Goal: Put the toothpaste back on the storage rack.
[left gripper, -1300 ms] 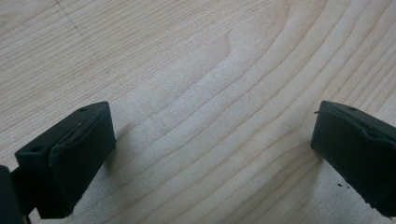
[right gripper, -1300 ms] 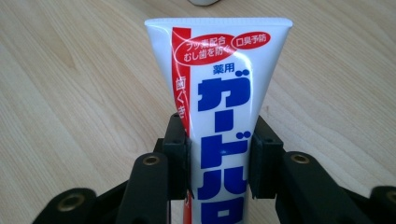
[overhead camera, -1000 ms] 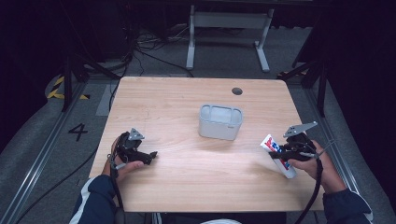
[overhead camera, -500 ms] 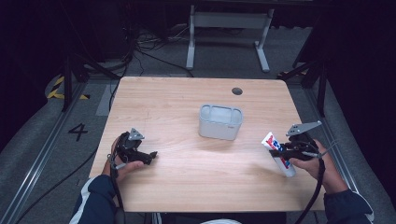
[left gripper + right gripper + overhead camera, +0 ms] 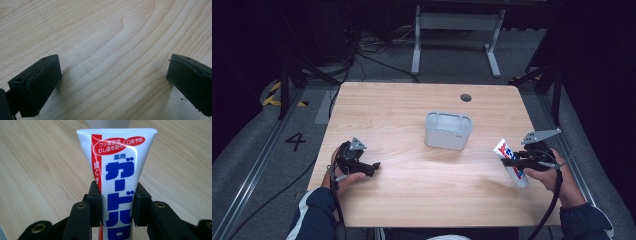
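Observation:
A white toothpaste tube (image 5: 117, 170) with red and blue print is clamped between the jaws of my right gripper (image 5: 117, 207). In the high view the tube (image 5: 511, 162) is lifted at the table's right edge, its flat end tilted up toward the left, with the right gripper (image 5: 532, 159) shut on it. A grey open-topped box (image 5: 448, 130) stands at the table's centre, left of the tube. My left gripper (image 5: 373, 168) rests low at the table's left side, and its jaws (image 5: 112, 80) stand wide apart over bare wood.
The wooden table (image 5: 412, 105) has a small dark round hole (image 5: 466, 97) near its far right. Cables and a grey metal stand (image 5: 457, 30) lie on the floor beyond the far edge. A floor mark reading 4 (image 5: 295, 141) lies to the left.
The right gripper has nudged the tube slightly, tilting its flat end a bit higher. The left gripper has stayed put.

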Demonstrator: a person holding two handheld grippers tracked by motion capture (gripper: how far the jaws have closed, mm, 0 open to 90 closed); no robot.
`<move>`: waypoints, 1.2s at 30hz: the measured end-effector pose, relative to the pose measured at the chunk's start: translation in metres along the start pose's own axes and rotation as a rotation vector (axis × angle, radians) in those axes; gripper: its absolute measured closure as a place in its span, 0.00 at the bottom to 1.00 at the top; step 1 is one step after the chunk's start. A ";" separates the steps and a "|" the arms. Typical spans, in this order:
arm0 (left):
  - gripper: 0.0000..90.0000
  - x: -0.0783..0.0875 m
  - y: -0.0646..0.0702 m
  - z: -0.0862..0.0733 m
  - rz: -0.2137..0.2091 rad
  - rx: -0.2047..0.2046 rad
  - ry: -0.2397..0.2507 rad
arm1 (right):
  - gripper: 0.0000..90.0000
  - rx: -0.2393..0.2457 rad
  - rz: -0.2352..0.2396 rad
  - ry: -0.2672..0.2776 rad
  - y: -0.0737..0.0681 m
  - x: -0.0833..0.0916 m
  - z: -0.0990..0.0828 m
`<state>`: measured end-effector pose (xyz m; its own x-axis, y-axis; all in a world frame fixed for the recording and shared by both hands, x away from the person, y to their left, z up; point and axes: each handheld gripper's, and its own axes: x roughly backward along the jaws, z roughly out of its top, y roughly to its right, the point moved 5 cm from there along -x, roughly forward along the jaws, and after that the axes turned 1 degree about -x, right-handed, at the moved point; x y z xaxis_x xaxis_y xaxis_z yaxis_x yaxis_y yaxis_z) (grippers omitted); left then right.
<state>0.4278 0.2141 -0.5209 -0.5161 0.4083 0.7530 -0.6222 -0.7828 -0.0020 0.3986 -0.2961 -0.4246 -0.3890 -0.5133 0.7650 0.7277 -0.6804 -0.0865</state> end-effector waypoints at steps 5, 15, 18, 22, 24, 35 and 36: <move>0.00 0.000 0.000 0.000 0.000 0.000 0.000 | 0.74 0.004 0.001 0.016 -0.001 0.003 0.003; 0.00 0.000 0.000 0.000 -0.003 0.002 0.002 | 0.74 0.013 -0.001 0.066 -0.003 0.009 0.010; 0.00 0.000 0.000 0.000 -0.003 0.002 0.002 | 0.74 0.020 -0.003 0.088 -0.004 0.011 0.013; 0.00 0.000 0.000 0.000 -0.003 0.002 0.002 | 0.74 0.023 -0.004 0.101 -0.004 0.013 0.016; 0.00 0.000 0.000 0.000 -0.003 0.003 0.002 | 0.74 0.024 -0.004 0.108 -0.005 0.014 0.018; 0.00 0.000 0.000 0.000 -0.004 0.002 0.004 | 0.74 0.015 -0.010 0.139 -0.003 0.019 0.024; 0.00 0.000 0.000 0.000 -0.003 0.002 0.002 | 0.74 0.020 -0.011 0.139 -0.003 0.019 0.025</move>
<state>0.4280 0.2137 -0.5210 -0.5156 0.4115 0.7516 -0.6223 -0.7828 0.0017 0.4032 -0.2904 -0.3940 -0.4709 -0.5740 0.6699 0.7332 -0.6769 -0.0646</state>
